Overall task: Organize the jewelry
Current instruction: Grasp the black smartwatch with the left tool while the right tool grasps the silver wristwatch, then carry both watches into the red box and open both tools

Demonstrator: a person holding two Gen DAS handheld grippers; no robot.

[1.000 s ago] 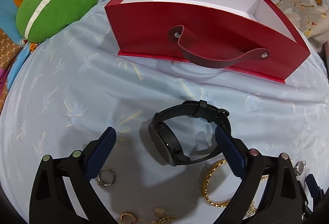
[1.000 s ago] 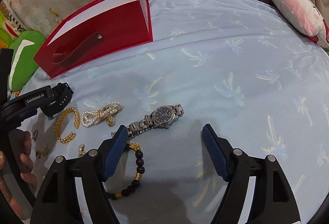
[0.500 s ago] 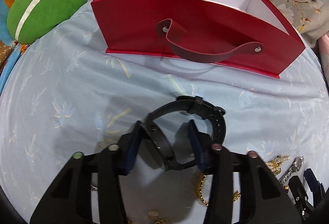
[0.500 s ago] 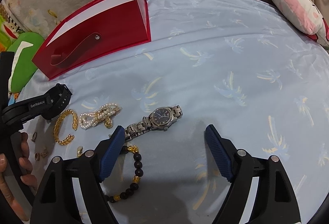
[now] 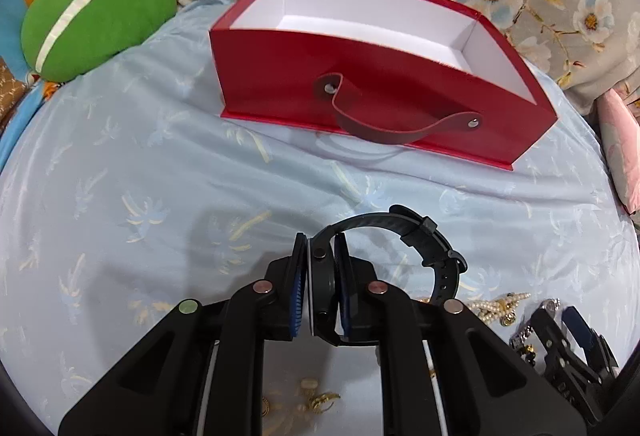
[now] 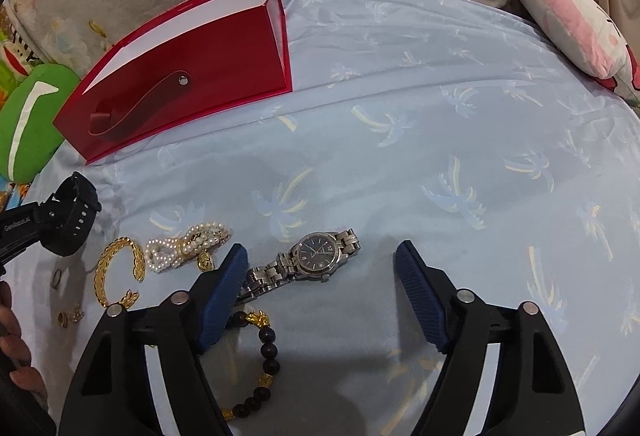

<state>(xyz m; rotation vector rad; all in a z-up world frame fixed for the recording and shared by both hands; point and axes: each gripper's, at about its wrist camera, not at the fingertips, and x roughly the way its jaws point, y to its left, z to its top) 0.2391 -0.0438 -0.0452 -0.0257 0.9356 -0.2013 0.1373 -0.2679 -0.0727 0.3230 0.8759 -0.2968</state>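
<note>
L gripper [image 5: 321, 268]: jaws closed to a narrow gap, clamped on the case of 1 black watch [image 5: 404, 236]; strap loops out ahead and to the R of the fingertips, above the sheet. R gripper [image 6: 320, 276]: jaws wide apart, holding nothing, hovering over the blue palm-print sheet [image 6: 440, 155].

Count, R wrist view:
- 1 silver watch [image 6: 316, 256], dark dial, lying between R fingertips, nearer the L finger; bracelet end runs under that finger.
- 1 dark bead bracelet w/ gold beads [image 6: 264, 356], below L finger, close to the cam.
- 1 pearl strand [image 6: 184, 246], bunched, just L of the L finger.
- 1 gold open bangle [image 6: 116, 272], further L.
- Small gold rings/earrings [image 6: 68, 316] far L; at least 3, exact no. cannot tell.
- 1 red box [image 6: 192, 75], open top, white inside, dark strap handle; well ahead-L of R gripper, directly ahead of L gripper.

Writing: "GenRobot" part-legible on L gripper body. Watch dial text too small to read.
</note>
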